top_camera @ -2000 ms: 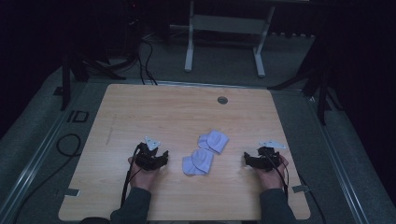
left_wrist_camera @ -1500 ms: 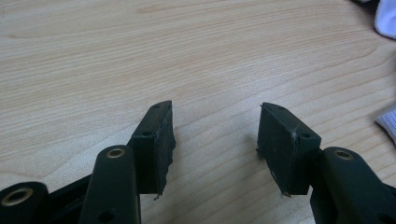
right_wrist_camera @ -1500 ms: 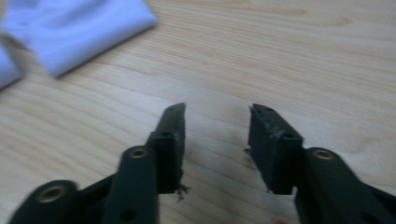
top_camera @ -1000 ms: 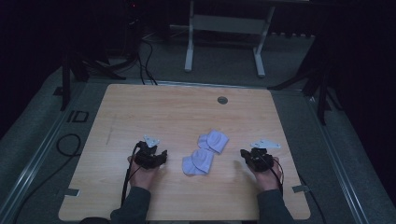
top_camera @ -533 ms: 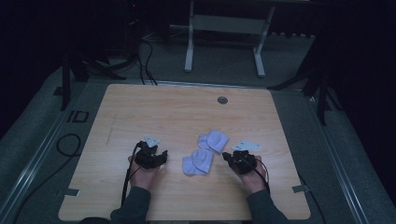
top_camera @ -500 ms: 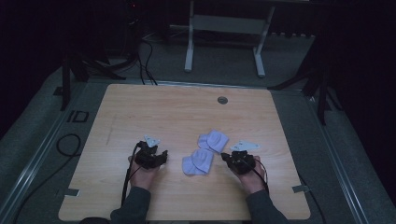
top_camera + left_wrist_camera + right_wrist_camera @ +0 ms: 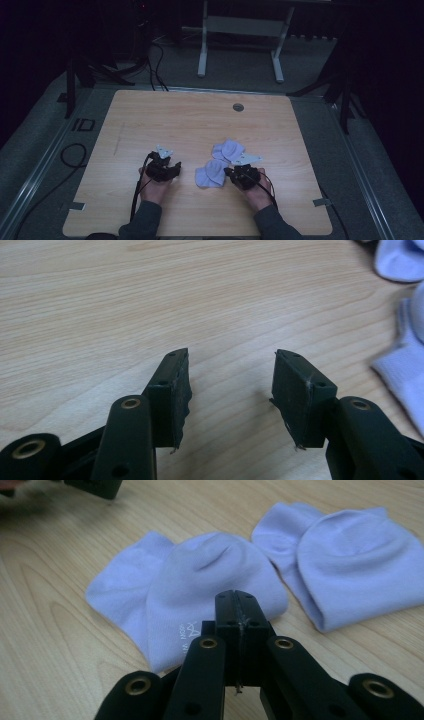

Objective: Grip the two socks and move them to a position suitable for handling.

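Socks [image 7: 210, 590] | near sock just beyond shut right gripper [image 7: 235, 597] jaws

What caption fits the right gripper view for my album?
Shut right tool at the near sock, second sock beside it on the wooden table.

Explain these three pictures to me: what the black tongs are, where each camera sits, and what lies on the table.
A person sits at a wooden table and holds a hand-held gripper in each hand; no robot arm is involved. The high view looks down from above. The other two cameras ride on the grippers and look along their black jaws. The left gripper stands open over bare wood, its jaws having just been closing a little, with nothing between them. The right gripper is shut and empty, at the edge of the nearer sock. A second pale lilac sock lies beside it.
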A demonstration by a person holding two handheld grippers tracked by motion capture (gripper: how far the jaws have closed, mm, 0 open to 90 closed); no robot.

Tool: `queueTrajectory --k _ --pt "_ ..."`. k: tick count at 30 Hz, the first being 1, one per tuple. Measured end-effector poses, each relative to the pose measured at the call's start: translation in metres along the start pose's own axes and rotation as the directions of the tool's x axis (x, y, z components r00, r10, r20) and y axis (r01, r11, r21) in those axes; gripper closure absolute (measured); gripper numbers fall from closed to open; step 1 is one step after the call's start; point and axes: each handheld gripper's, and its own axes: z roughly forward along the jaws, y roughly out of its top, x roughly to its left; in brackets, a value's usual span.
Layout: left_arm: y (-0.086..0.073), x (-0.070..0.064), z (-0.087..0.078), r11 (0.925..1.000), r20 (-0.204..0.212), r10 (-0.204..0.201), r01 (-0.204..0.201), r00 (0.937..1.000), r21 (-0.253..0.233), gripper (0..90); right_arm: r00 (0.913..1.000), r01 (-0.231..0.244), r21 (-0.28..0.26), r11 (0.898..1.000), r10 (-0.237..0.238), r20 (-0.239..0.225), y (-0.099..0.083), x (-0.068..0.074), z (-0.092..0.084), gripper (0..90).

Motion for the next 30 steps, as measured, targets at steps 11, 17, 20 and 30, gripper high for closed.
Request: queueTrajectory --k 11,17,20,30 --pt "0.001 -0.015 -0.012 0.998 0.054 0.051 -0.049 0.9972 -0.041 52.9 0.9999 -0.002 0.044 0.999 0.003 -0.01 -0.004 0.004 0.016 90.0" --pt "0.001 -0.026 -0.017 0.9948 0.103 0.092 -0.086 0.9905 -0.054 56.1 0.9999 -0.009 0.039 0.999 0.009 -0.01 -0.003 0.008 0.018 90.0" --pt "-0.001 -0.034 -0.017 0.9925 0.144 0.115 -0.108 0.9828 -0.058 59.0 0.9999 -0.012 0.035 0.999 0.012 -0.008 -0.003 0.009 0.019 89.9" --pt "-0.008 -0.059 -0.012 0.9813 0.251 0.192 -0.182 0.9488 -0.062 72.3 0.9999 -0.011 0.032 0.999 0.012 -0.009 -0.003 0.009 0.02 89.9"
